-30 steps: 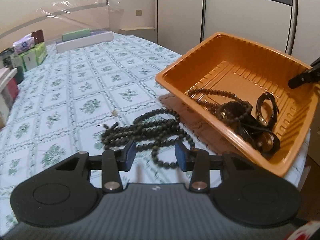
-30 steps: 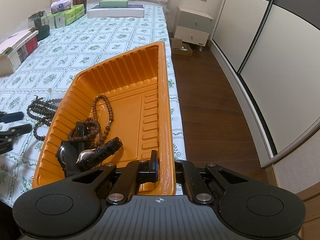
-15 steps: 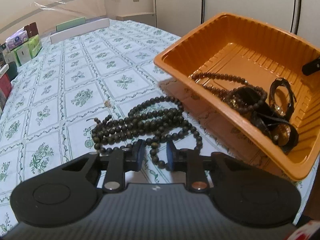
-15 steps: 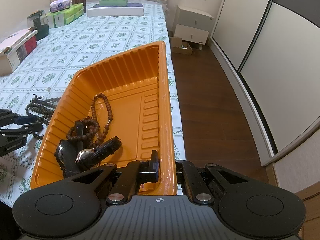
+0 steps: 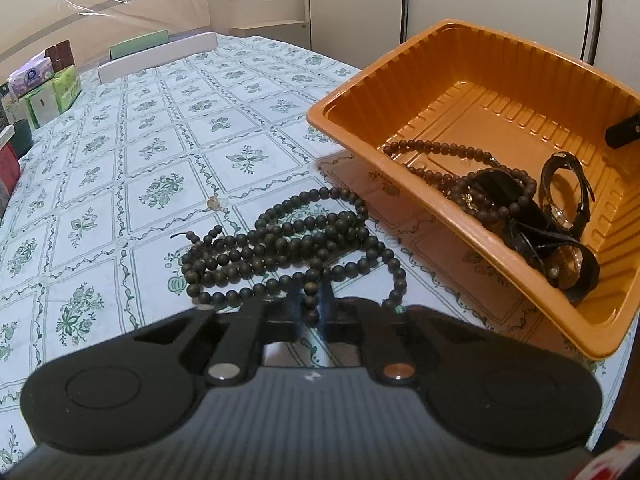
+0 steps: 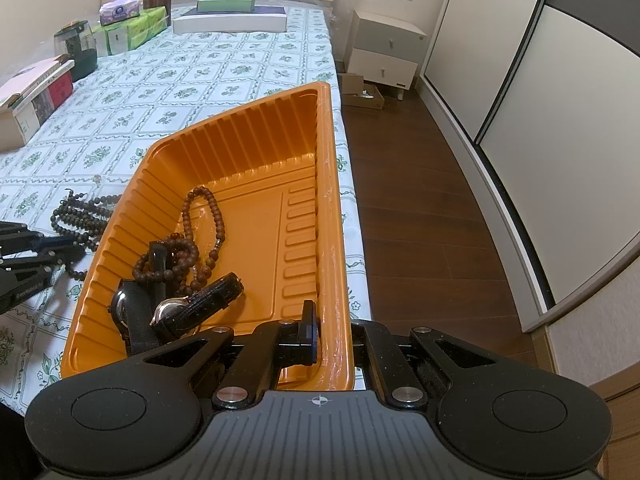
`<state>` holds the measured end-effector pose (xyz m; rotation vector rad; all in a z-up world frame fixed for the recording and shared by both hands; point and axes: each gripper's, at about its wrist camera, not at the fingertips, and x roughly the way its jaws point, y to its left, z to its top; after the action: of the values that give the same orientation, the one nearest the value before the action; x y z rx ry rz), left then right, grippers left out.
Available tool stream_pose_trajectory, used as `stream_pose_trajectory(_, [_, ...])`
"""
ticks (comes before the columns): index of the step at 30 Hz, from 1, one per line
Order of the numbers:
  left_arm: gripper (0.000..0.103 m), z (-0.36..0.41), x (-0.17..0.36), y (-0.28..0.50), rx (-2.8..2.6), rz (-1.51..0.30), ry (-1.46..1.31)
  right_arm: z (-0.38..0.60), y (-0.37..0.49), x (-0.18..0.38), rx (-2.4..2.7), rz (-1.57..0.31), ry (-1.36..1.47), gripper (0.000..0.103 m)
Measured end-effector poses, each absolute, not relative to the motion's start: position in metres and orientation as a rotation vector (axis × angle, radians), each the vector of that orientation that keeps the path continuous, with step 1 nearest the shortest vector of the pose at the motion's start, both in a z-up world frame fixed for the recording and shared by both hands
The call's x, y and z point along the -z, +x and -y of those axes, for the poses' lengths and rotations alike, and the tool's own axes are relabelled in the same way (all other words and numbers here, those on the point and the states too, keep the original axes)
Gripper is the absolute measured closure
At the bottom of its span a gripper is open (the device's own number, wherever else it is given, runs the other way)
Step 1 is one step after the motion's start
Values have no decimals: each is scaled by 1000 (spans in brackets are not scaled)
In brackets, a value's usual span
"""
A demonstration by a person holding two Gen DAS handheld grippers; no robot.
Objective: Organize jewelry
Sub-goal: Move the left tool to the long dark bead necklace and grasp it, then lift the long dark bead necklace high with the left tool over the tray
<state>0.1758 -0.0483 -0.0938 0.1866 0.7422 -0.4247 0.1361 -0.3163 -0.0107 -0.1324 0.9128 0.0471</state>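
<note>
A long strand of dark beads [image 5: 304,236] lies heaped on the flowered tablecloth [image 5: 160,152]. My left gripper [image 5: 311,300] is closing its jaws, and the pads pinch the strand's near loop. The orange tray [image 5: 500,64] stands tilted to the right of the heap. It holds a brown bead string [image 5: 436,148] and black watches [image 5: 564,200]. In the right wrist view my right gripper [image 6: 332,334] is shut on the near rim of the tray [image 6: 248,128]. The watches [image 6: 180,308] lie at its low end. The left gripper [image 6: 60,248] meets the dark beads [image 6: 80,216] at the left edge.
A tiny clear bead [image 5: 214,202] lies on the cloth beyond the heap. Tissue packs [image 6: 128,28], flat boxes [image 6: 230,20], a dark jar [image 6: 76,46] and books [image 6: 32,100] line the far and left sides. The table edge runs beside the tray, above wooden floor [image 6: 420,220] and a nightstand [image 6: 384,52].
The left gripper's jaws have closed from wide apart onto the near loop of the dark beads, and it has edged closer to the heap. The right gripper and tray kept still.
</note>
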Motion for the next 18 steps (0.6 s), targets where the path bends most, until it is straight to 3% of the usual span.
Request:
stream_pose_trajectory(8, [97, 33, 72, 169, 394, -680, 237, 317, 136, 11, -46, -912, -131, 99])
stream_pose_trajectory(18, [97, -12, 4, 175, 330, -560, 291, 317, 136, 11, -45, -909, -130, 99])
